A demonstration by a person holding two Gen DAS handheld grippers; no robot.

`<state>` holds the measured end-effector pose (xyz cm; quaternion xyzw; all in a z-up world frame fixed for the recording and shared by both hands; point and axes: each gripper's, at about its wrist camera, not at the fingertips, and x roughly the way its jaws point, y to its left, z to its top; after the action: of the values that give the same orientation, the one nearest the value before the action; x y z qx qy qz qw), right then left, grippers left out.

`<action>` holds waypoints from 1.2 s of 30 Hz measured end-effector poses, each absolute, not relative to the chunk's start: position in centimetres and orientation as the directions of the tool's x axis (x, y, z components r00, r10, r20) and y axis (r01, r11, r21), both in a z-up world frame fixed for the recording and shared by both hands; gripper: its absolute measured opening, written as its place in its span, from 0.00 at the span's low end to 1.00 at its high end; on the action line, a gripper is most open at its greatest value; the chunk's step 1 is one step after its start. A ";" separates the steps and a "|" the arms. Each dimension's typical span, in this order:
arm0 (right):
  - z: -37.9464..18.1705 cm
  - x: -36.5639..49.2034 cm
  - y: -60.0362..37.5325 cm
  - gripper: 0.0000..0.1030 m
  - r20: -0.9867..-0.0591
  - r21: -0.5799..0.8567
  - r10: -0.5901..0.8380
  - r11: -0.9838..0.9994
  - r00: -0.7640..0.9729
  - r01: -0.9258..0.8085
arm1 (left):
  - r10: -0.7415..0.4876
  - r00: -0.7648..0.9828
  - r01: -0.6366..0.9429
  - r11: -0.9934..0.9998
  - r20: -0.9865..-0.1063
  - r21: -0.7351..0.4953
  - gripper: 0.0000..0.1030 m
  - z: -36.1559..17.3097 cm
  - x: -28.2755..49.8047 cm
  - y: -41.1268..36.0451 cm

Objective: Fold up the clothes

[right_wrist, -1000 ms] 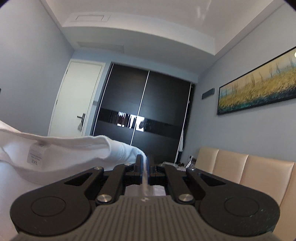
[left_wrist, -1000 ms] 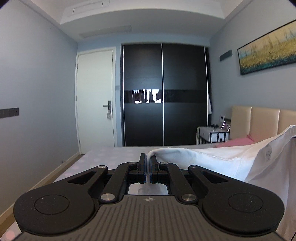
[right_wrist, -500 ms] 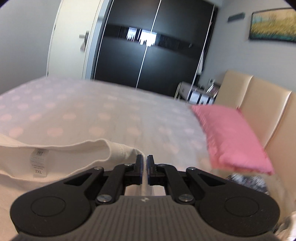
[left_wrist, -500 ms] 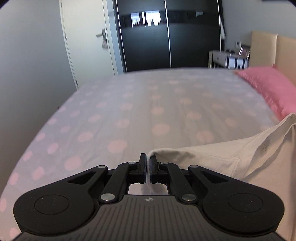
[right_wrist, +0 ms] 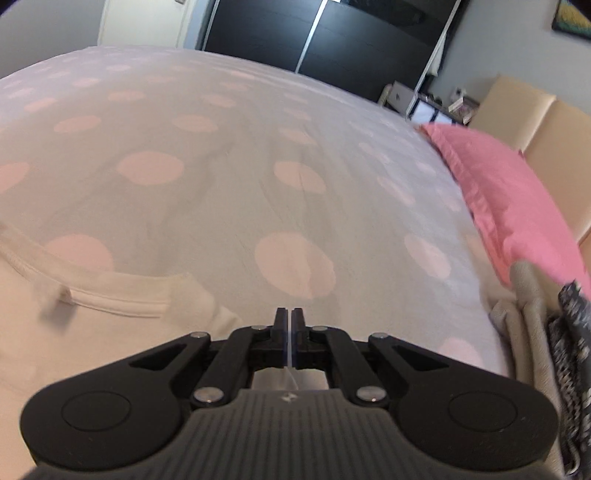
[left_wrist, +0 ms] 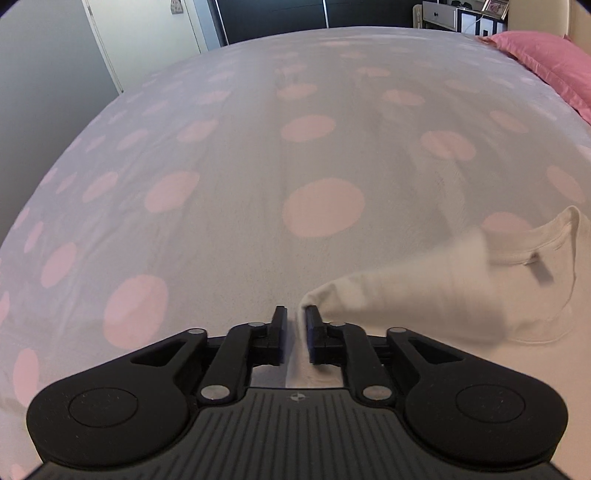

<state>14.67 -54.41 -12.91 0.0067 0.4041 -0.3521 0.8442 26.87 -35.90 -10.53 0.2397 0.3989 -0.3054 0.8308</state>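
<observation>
A white T-shirt [left_wrist: 424,295] lies on the polka-dot bed sheet [left_wrist: 258,147], its collar [right_wrist: 122,299] facing away from me. My left gripper [left_wrist: 295,314] hangs low over the sheet and its jaws are opening. The shirt's shoulder edge rests against the tip of the right finger [left_wrist: 312,317] and is blurred, and nothing is pinched between the pads. My right gripper [right_wrist: 289,314] is shut on a thin edge of the T-shirt [right_wrist: 92,314], and a sliver of white cloth shows between its pads. The rest of the shirt is hidden under both grippers.
A pink pillow [right_wrist: 517,192] lies against the beige headboard [right_wrist: 524,107] on the right. A pile of beige and dark patterned clothes [right_wrist: 535,332] sits at the bed's right edge. Beyond the bed stand a dark wardrobe [right_wrist: 332,37], a white door [left_wrist: 147,29] and a nightstand [left_wrist: 454,14].
Both grippers dropped from high in the air and tipped down toward the bed, laying the shirt on the sheet. The left jaws have parted; the right ones stay closed.
</observation>
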 end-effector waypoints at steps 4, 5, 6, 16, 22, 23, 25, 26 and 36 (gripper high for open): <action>-12.2 13.6 -55.4 0.03 -0.711 -0.215 -0.551 0.762 0.437 0.611 | -0.335 0.489 0.690 0.713 -0.806 0.122 0.25 -10.2 27.5 -35.5; -11.7 13.2 -55.5 0.04 -0.711 -0.204 -0.545 0.764 0.444 0.612 | -0.338 0.490 0.689 0.715 -0.804 0.119 0.25 -9.9 27.5 -35.3; -11.3 12.8 -55.6 0.04 -0.711 -0.193 -0.540 0.766 0.451 0.613 | -0.343 0.495 0.687 0.717 -0.798 0.118 0.29 -9.5 27.4 -35.1; -3.5 4.0 -50.6 0.26 -0.740 -0.129 -0.457 0.817 0.494 0.563 | -0.316 0.505 0.705 0.688 -0.803 0.173 0.36 -2.3 21.3 -29.9; -1.3 -4.2 -44.6 0.33 -0.781 -0.104 -0.389 0.852 0.488 0.513 | -0.293 0.462 0.727 0.666 -0.837 0.168 0.38 0.9 14.5 -23.8; -1.1 -5.7 -43.5 0.35 -0.786 -0.096 -0.378 0.857 0.489 0.507 | -0.300 0.446 0.731 0.666 -0.844 0.150 0.39 1.2 13.4 -22.7; -1.0 -8.2 -41.5 0.35 -0.793 -0.093 -0.367 0.861 0.485 0.500 | -0.319 0.401 0.744 0.661 -0.859 0.102 0.41 1.5 11.0 -20.7; -1.0 -9.4 -40.6 0.36 -0.796 -0.090 -0.363 0.862 0.484 0.499 | -0.329 0.380 0.751 0.656 -0.864 0.081 0.42 1.5 9.8 -19.8; -3.6 -18.7 -35.1 0.42 -0.817 0.030 -0.308 0.821 0.488 0.570 | -0.333 0.278 0.741 0.672 -0.901 -0.020 0.46 -4.1 0.5 -13.6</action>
<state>-18.70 -35.14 -3.58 0.1504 0.4353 -0.2583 0.8492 0.53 -13.64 -4.14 0.2078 0.4900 -0.3478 0.7718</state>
